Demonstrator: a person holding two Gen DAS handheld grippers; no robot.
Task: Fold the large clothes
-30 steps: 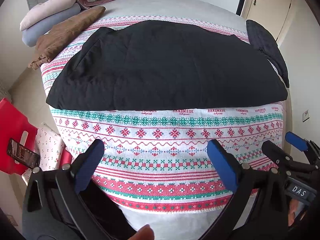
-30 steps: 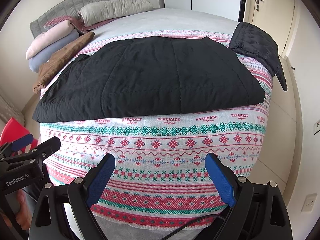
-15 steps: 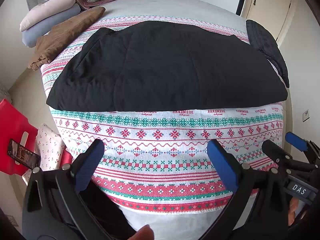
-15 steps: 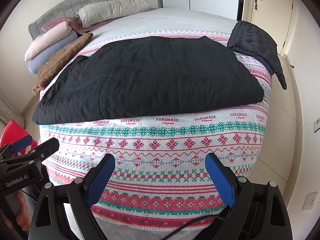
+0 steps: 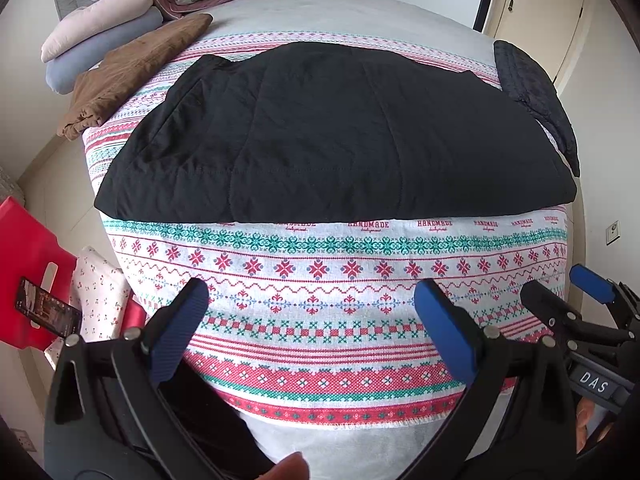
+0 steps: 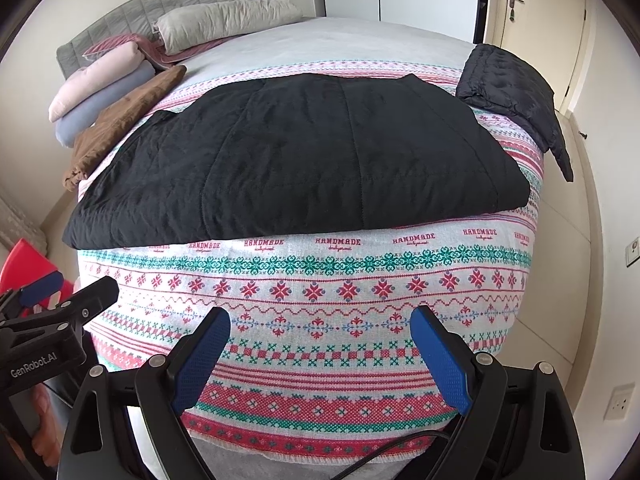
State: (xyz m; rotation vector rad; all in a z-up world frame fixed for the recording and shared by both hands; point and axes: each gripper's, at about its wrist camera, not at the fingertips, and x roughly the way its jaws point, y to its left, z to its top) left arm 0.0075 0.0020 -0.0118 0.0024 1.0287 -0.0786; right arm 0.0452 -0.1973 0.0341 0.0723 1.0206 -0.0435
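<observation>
A large black quilted garment [image 5: 332, 136] lies flat across the patterned bed cover [image 5: 320, 276], and it shows in the right wrist view [image 6: 296, 156] too. My left gripper [image 5: 312, 296] is open and empty, held over the cover's near edge, short of the garment. My right gripper [image 6: 320, 324] is open and empty, also over the near edge. Each gripper shows at the edge of the other's view, the right one [image 5: 568, 296] and the left one [image 6: 72, 292].
A second dark quilted garment [image 6: 512, 92] hangs off the bed's right side. A brown folded cloth [image 5: 132, 68] and rolled pillows [image 5: 100, 40] lie at the far left. A red box [image 5: 28, 280] with a phone [image 5: 46, 312] stands on the floor at left.
Both grippers have shifted very slightly; the right wrist view sits a touch lower over the bed. The garment has not moved.
</observation>
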